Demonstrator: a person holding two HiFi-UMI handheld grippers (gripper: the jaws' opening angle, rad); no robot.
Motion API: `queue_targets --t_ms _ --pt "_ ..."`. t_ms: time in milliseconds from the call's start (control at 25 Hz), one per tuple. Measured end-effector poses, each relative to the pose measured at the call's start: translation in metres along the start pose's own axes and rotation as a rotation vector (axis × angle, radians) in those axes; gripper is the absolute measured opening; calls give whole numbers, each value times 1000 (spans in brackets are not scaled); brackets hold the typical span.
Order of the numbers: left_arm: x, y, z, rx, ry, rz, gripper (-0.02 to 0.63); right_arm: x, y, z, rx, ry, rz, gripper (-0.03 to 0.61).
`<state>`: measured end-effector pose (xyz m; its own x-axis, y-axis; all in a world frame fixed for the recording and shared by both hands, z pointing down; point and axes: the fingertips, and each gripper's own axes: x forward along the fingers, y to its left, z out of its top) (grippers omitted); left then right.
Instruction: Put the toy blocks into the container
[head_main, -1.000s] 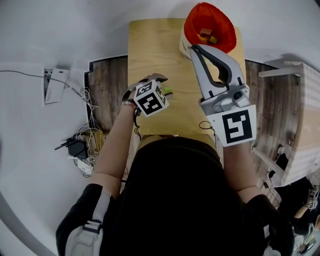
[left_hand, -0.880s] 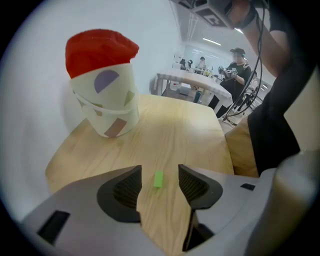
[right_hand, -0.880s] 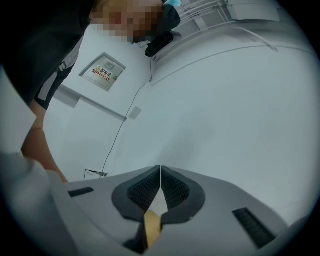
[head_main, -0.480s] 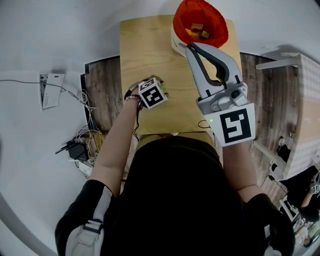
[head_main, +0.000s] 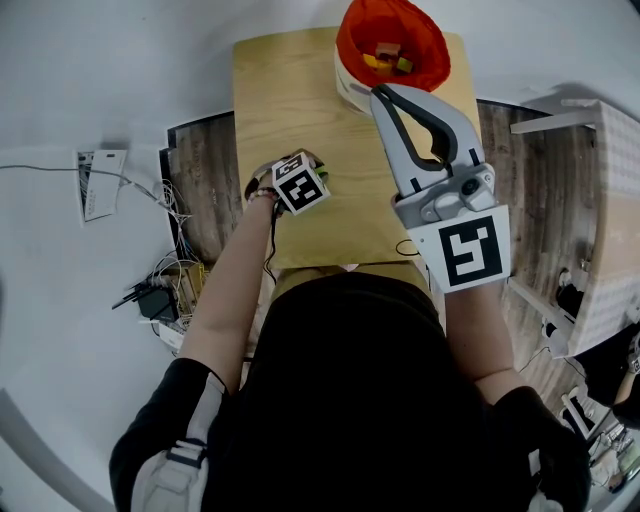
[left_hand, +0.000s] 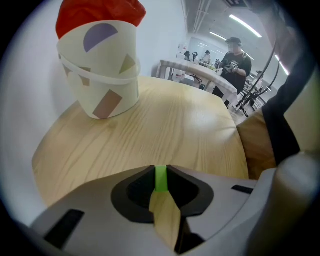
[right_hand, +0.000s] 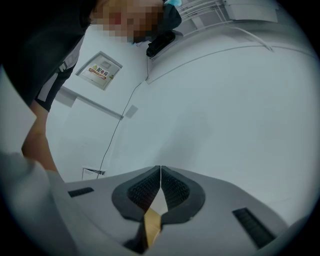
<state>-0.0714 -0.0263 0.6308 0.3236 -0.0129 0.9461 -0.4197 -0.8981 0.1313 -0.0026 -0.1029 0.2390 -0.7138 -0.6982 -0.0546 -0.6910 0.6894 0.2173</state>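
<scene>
Left hand-held gripper (head_main: 322, 181) points steeply down over the near-left part of the table (head_main: 290, 90). Its jaws have just been closing and now stand narrow, pinched on a green block (left_hand: 160, 178). The block is low over the wood, but I can't tell whether it still touches.

Right hand-held gripper (head_main: 379, 93) is held about level over the right side of the table, tips just beside the container (head_main: 346, 88). Its jaws are pressed together with nothing in them.

The container is a white paper tub with pastel shapes and an orange-red liner. It stands upright at the far right corner of the table, well apart from the green block. Several blocks (head_main: 386, 58) already lie inside, yellow, green and brownish.

Surface: light wood grain top with rounded corners, bare apart from the container and the block.

Room:
- A strip of dark wood-look floor (head_main: 205, 180) runs under the table, with pale grey floor (head_main: 80, 80) around it.
- A tangle of cables and adapters (head_main: 165, 290) lies on the floor at left, with a white sheet or plate (head_main: 97, 183) further out.
- The left gripper view shows an open workspace behind the table: a person standing (left_hand: 235, 62) by long benches, under strip ceiling lights (left_hand: 245, 25).
- The right gripper view shows mostly a plain white surface, probably a wall, with a small sign (right_hand: 101, 70) and a thin cable (right_hand: 117, 127) running down it.
</scene>
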Motion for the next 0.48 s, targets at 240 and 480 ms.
queue_targets --t_ms 240,480 --pt "0 2 0 -20 -9 3 78 0 0 0 0 -2 2 31" --pt "1 3 -1 -44 -18 -3 78 1 0 0 -1 -3 2 31"
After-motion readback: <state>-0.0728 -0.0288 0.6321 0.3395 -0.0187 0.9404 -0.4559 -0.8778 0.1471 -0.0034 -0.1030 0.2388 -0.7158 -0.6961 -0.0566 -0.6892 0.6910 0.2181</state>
